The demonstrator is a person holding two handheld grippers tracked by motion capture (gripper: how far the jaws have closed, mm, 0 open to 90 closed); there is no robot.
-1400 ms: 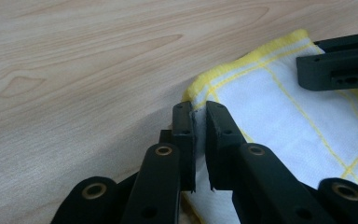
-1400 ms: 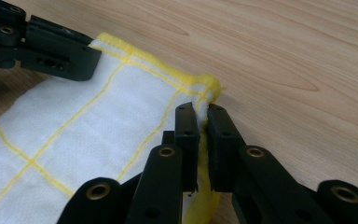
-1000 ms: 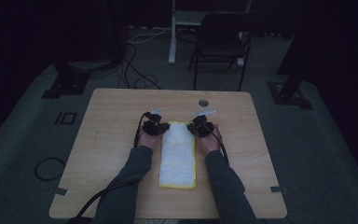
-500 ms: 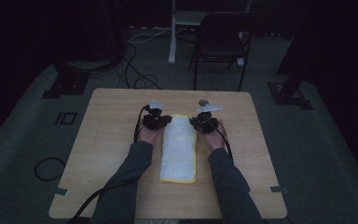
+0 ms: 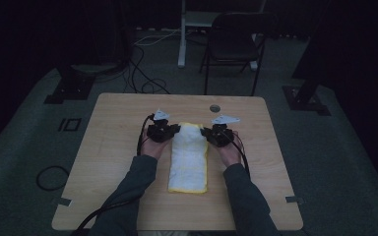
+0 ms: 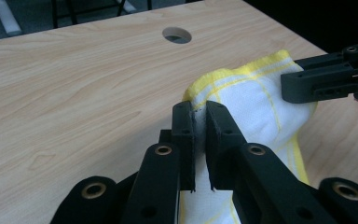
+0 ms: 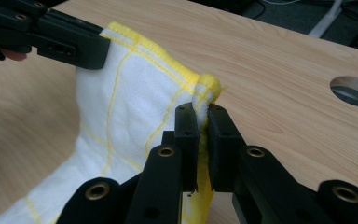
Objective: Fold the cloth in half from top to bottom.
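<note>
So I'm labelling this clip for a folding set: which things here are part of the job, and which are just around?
In the job:
- white cloth with yellow edging, far end lifted off the table
- left gripper, shut on one far corner
- right gripper, shut on the other far corner

Just around:
- round hole in the tabletop
- chair beyond the table
- floor cables

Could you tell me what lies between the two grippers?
The far edge of the white and yellow towel, stretched between left gripper and right gripper, in the high view.

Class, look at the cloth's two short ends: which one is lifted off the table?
The far end of the cloth, pinched between the left claw and right claw; the near end lies flat.
</note>
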